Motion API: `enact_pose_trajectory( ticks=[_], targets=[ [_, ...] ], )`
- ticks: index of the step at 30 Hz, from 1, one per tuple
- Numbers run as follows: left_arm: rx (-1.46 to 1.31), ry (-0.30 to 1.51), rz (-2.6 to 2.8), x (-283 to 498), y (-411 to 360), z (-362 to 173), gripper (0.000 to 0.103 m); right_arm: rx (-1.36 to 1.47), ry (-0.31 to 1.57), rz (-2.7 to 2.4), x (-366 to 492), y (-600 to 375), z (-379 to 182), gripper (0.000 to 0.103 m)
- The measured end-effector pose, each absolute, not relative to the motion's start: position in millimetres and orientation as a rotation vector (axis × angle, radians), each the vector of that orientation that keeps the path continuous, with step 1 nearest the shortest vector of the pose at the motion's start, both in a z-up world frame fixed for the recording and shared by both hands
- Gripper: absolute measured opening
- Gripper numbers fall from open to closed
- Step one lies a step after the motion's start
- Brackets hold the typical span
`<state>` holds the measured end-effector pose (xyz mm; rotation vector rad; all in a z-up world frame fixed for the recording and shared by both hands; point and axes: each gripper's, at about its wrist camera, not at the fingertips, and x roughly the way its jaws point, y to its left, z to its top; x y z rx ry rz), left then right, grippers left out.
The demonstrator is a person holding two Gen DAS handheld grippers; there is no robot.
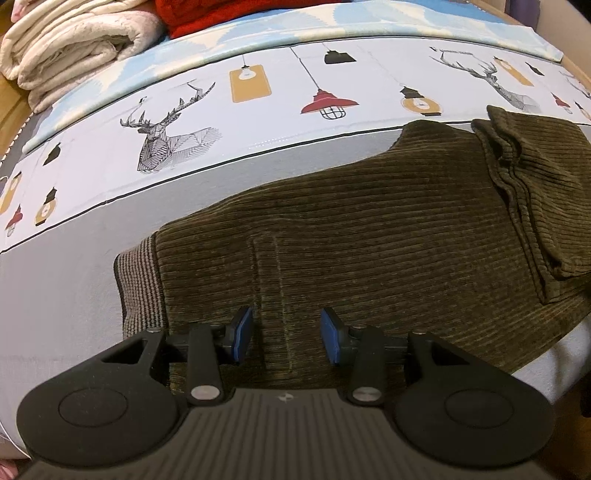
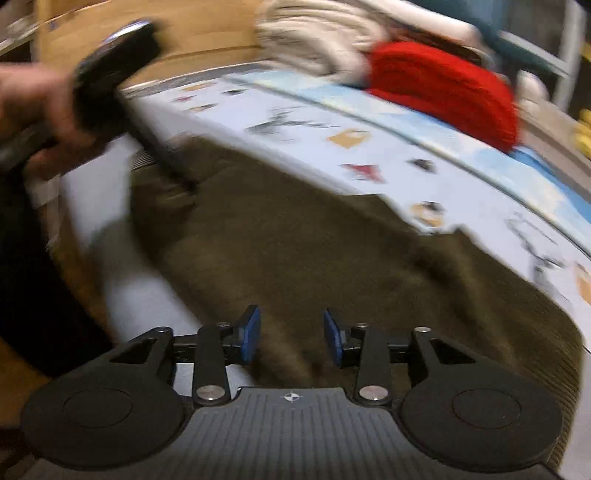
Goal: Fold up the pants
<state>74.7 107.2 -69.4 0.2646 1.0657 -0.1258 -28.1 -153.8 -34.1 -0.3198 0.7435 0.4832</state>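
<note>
Olive corduroy pants (image 1: pixel 369 229) lie flat, legs folded back over themselves.

Printed bedsheet (image 1: pixel 258 122) with deer and lamps is spreading ahead of the left gripper's view. Folded cream blanket (image 1: pixel 70 44) is sitting far ahead-left, red knit (image 1: pixel 236 14) beside it. Right view is showing a wooden board (image 2: pixel 192 33) ahead-left, blurred.

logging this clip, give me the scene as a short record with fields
surface: bed sheet printed with deer and lamps
garment: olive corduroy pants lying flat, leg end already folded over at the right
left gripper: open, above the pants near the waistband
right gripper: open, over the pants; view blurred
background: folded cream blanket, red textile
</note>
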Motion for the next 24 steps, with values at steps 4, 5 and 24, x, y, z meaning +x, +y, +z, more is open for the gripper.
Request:
enact_pose_trajectory(
  ticks=[4,5,24],
  targets=[
    [0.260,1.067,-0.121,75.4,110.1,-69.9,0.045,-0.324,0.807,0.381,-2.7,-168.9,-51.8,0.054],
    [0.260,1.068,-0.122,75.5,110.7,-70.1,0.045,-0.325,0.844,0.387,2.2,-169.8,-59.2,0.054],
    [0.258,1.061,-0.130,75.5,111.0,-68.8,0.045,-0.378,0.885,0.559,-11.8,-163.4,-60.8,0.019]
  ],
)
